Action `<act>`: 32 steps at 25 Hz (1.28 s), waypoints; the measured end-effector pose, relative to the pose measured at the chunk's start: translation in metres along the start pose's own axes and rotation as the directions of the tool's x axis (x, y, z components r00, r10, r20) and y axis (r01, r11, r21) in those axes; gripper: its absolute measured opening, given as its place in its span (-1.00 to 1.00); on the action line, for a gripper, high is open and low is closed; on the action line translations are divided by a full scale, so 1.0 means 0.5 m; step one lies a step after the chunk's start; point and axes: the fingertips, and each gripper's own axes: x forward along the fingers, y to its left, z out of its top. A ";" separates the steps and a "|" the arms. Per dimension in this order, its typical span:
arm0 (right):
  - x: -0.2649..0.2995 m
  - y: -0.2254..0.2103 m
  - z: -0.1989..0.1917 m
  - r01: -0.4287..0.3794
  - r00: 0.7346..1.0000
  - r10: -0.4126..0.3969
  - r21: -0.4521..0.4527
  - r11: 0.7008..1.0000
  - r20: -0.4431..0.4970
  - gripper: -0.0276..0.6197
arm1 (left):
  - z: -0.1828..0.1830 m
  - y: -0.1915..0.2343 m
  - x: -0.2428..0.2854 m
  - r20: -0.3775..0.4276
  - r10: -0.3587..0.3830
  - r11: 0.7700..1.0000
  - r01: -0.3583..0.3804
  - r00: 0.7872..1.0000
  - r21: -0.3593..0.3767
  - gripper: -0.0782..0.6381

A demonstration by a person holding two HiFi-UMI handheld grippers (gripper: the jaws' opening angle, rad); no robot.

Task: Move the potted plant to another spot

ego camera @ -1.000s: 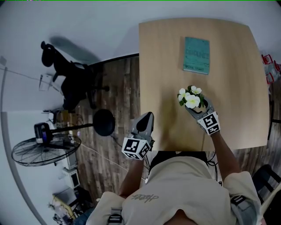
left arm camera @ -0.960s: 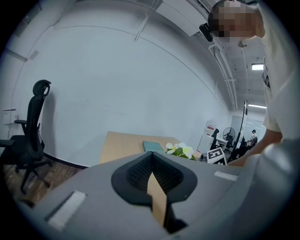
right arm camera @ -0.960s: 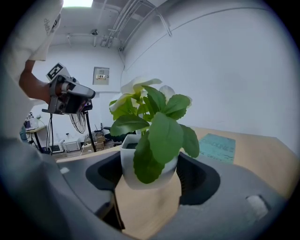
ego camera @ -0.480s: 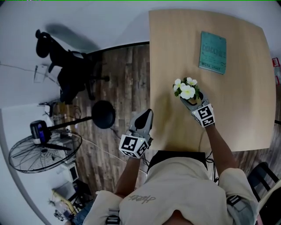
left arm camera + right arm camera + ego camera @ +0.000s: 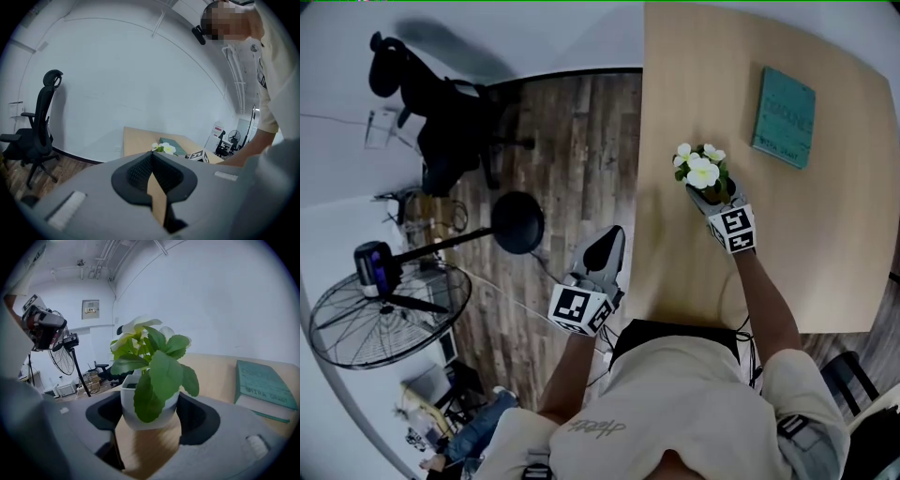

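Clamping the one potted plant (image 5: 149, 397) near the table's (image 5: 825, 253) left edge is the right gripper (image 5: 150, 416); the left gripper (image 5: 151, 171) is closed, empty.

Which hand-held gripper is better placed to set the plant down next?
Right: the right hand-held gripper grips the white-potted flowering plant over the light wooden table; the left hand-held gripper is shut, empty, off the table.

Reads as office workroom. Shows black swivel chair (image 5: 441, 103) with headrest on dark wood-plank floor (image 5: 572, 169), against plain white wall. Holds light wood table (image 5: 834, 244) with teal book (image 5: 783, 117) on top. Keeps pedestal fan (image 5: 389, 314) near cables and small devices (image 5: 427, 206) along wall. Has exposed pipes (image 5: 105, 258) on ceiling, framed panel (image 5: 90, 309) on wall.
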 end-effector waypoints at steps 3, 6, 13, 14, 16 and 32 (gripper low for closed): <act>0.028 -0.003 0.011 0.003 1.000 -0.003 0.000 1.000 0.004 0.15 | -0.014 0.022 -0.003 -0.013 0.021 1.000 -0.021 1.000 -0.020 -0.73; 0.054 0.004 0.022 -0.010 1.000 0.010 -0.015 1.000 0.014 0.15 | -0.018 0.041 -0.005 -0.028 0.045 0.999 -0.046 0.999 -0.029 -0.73; 0.070 0.004 0.016 -0.017 1.000 0.017 -0.043 0.999 -0.001 0.15 | -0.026 0.046 0.003 -0.026 0.052 0.997 -0.053 0.998 -0.050 -0.73; 0.070 0.006 0.018 -0.021 1.000 0.021 -0.056 0.998 -0.002 0.15 | -0.028 0.046 0.005 -0.028 0.052 0.997 -0.054 0.998 -0.051 -0.73; 0.071 0.011 0.021 -0.033 0.999 0.032 -0.087 0.996 -0.003 0.15 | -0.028 0.043 0.010 -0.028 0.052 0.997 -0.053 0.998 -0.052 -0.73; 0.046 0.011 -0.001 0.016 0.999 -0.023 -0.151 0.988 -0.039 0.44 | -0.001 0.016 0.007 -0.013 0.039 0.999 -0.039 0.999 -0.021 -0.73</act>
